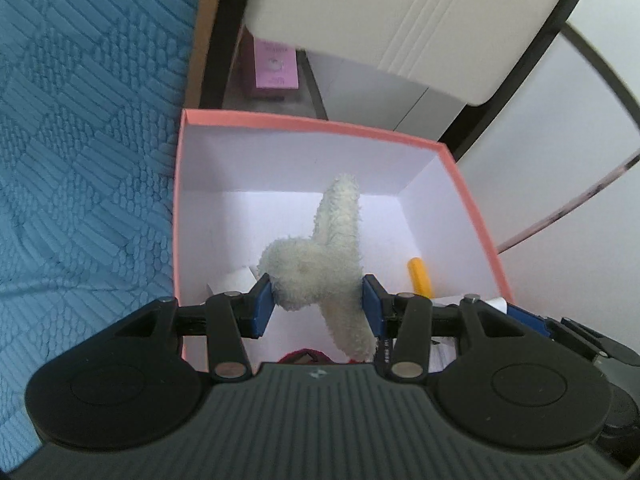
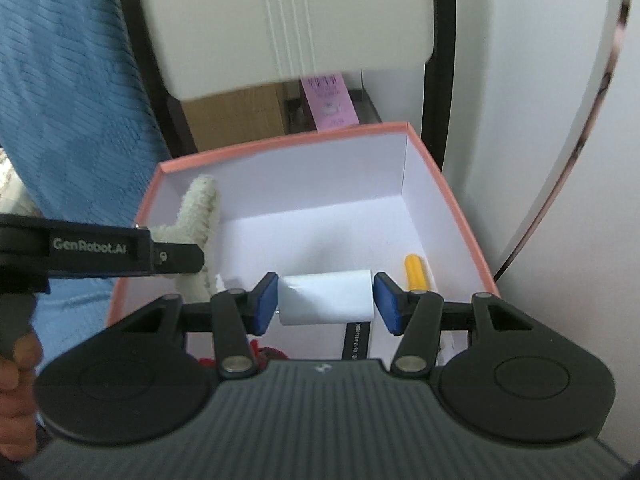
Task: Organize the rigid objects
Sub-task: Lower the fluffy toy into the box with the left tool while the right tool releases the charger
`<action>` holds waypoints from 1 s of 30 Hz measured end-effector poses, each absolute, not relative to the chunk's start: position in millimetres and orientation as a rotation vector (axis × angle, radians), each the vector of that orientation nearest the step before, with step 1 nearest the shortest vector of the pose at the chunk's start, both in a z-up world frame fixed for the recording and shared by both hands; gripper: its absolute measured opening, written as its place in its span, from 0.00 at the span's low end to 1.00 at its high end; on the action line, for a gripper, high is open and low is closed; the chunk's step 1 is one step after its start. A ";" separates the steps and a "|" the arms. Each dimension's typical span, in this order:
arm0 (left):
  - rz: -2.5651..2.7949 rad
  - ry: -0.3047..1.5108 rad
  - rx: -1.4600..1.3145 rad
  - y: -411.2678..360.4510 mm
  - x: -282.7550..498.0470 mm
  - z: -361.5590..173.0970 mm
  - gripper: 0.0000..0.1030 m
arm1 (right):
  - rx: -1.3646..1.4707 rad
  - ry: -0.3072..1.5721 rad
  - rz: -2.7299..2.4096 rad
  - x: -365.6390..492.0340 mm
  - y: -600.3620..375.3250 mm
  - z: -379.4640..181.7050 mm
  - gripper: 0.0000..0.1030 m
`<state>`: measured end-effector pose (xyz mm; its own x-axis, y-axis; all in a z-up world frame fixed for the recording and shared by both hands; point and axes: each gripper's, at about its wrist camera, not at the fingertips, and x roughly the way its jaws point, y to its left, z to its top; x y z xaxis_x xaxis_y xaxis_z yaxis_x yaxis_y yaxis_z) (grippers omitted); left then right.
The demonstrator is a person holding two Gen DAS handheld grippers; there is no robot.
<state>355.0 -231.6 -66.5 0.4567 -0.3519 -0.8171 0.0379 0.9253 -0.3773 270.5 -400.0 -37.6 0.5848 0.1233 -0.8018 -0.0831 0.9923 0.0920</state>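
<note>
Left tongs (image 1: pixel 318 304) gripping plush toy (image 1: pixel 320 264), right tongs (image 2: pixel 326 300) gripping white roll (image 2: pixel 326 296), both over pink box (image 2: pixel 444 200)

Open box (image 2: pixel 444 196) interior, far half free

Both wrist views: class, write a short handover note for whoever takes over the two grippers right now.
Left gripper: shut on the fluffy cream plush toy, held above the open pink cardboard box with white inside.
Right gripper: shut on a white paper-wrapped roll, also over the box.
Already in the box: a yellow plastic cylinder near the right wall; a red item at the near edge, too hidden to identify.
Left to do: lower and release both held items into the box.
</note>
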 end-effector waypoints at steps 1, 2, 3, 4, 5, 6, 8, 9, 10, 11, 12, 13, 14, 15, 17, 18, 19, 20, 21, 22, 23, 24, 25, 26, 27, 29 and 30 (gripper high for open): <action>-0.242 1.083 -0.325 -232.7 359.0 -71.1 0.51 | 0.048 0.950 0.123 273.1 -401.9 -43.7 0.53; -0.237 1.091 -0.324 -234.1 362.7 -76.1 0.51 | 0.051 0.966 0.124 277.5 -402.6 -51.1 0.53; -0.235 1.103 -0.334 -235.0 367.1 -81.1 0.51 | 0.056 0.978 0.121 282.2 -403.9 -57.6 0.53; -0.233 1.114 -0.351 -235.1 371.0 -85.8 0.51 | 0.060 0.992 0.119 284.1 -404.3 -63.2 0.53; -0.234 1.124 -0.361 -235.6 374.2 -89.9 0.51 | 0.064 1.007 0.119 287.1 -405.3 -69.7 0.53; -0.234 1.130 -0.361 -236.8 376.8 -92.8 0.51 | 0.067 1.019 0.119 290.2 -405.2 -74.7 0.53; -0.232 1.135 -0.343 -239.9 380.6 -96.0 0.51 | 0.079 1.040 0.122 294.1 -407.2 -82.9 0.53; -0.233 1.137 -0.336 -241.3 381.6 -96.7 0.51 | 0.081 1.045 0.126 295.1 -408.1 -85.1 0.53; -0.234 1.139 -0.330 -242.7 382.6 -97.2 0.51 | 0.080 1.051 0.128 296.6 -408.0 -87.3 0.53; -0.234 1.140 -0.326 -243.8 383.7 -98.1 0.51 | 0.080 1.060 0.130 298.9 -408.0 -91.0 0.53; -0.232 1.143 -0.325 -244.2 384.3 -99.2 0.51 | 0.083 1.070 0.133 300.7 -408.1 -94.2 0.53; -0.230 1.144 -0.327 -244.7 385.2 -100.5 0.51 | 0.086 1.078 0.136 302.2 -408.2 -96.3 0.53; -0.228 1.144 -0.330 -244.4 385.3 -101.1 0.51 | 0.088 1.084 0.137 302.8 -408.4 -98.0 0.53; -0.225 1.145 -0.333 -243.5 384.8 -101.3 0.51 | 0.086 1.085 0.135 302.7 -408.6 -98.9 0.53; -0.223 1.143 -0.332 -242.6 382.9 -100.9 0.51 | 0.077 1.078 0.138 303.5 -408.8 -96.6 0.52; -0.222 1.142 -0.330 -241.6 381.1 -99.6 0.51 | 0.072 1.078 0.136 304.2 -409.4 -95.0 0.52; -0.221 1.140 -0.331 -240.2 379.1 -97.8 0.51 | 0.072 1.076 0.132 304.2 -410.3 -93.6 0.52; -0.221 1.136 -0.333 -238.2 376.4 -94.5 0.51 | 0.074 1.073 0.129 303.3 -411.3 -91.1 0.52; -0.223 1.131 -0.333 -237.2 374.2 -91.4 0.51 | 0.080 1.069 0.127 302.5 -412.6 -87.6 0.52; -0.221 1.125 -0.332 -237.6 372.0 -87.9 0.51 | 0.087 1.062 0.124 301.6 -413.6 -83.8 0.52; -0.220 1.115 -0.331 -236.2 369.0 -83.0 0.51 | 0.092 1.054 0.124 300.0 -414.5 -78.9 0.52; -0.221 1.106 -0.332 -234.7 365.8 -77.8 0.51 | 0.096 1.046 0.125 298.0 -414.8 -73.2 0.52; -0.222 1.095 -0.335 -232.6 362.0 -71.8 0.51 | 0.097 1.036 0.128 296.1 -415.0 -67.8 0.52; -0.222 1.084 -0.337 -231.1 358.3 -65.7 0.51 | 0.097 1.020 0.130 292.3 -414.5 -59.7 0.52; -0.223 1.071 -0.339 -228.7 353.6 -58.7 0.51 | 0.096 1.008 0.131 288.9 -414.2 -53.0 0.52; -0.226 1.043 -0.340 -225.0 344.1 -43.2 0.51 | 0.096 0.978 0.134 280.2 -412.5 -36.4 0.52; -0.230 1.029 -0.339 -222.0 338.7 -36.1 0.51 | 0.096 0.963 0.137 275.8 -411.9 -27.9 0.52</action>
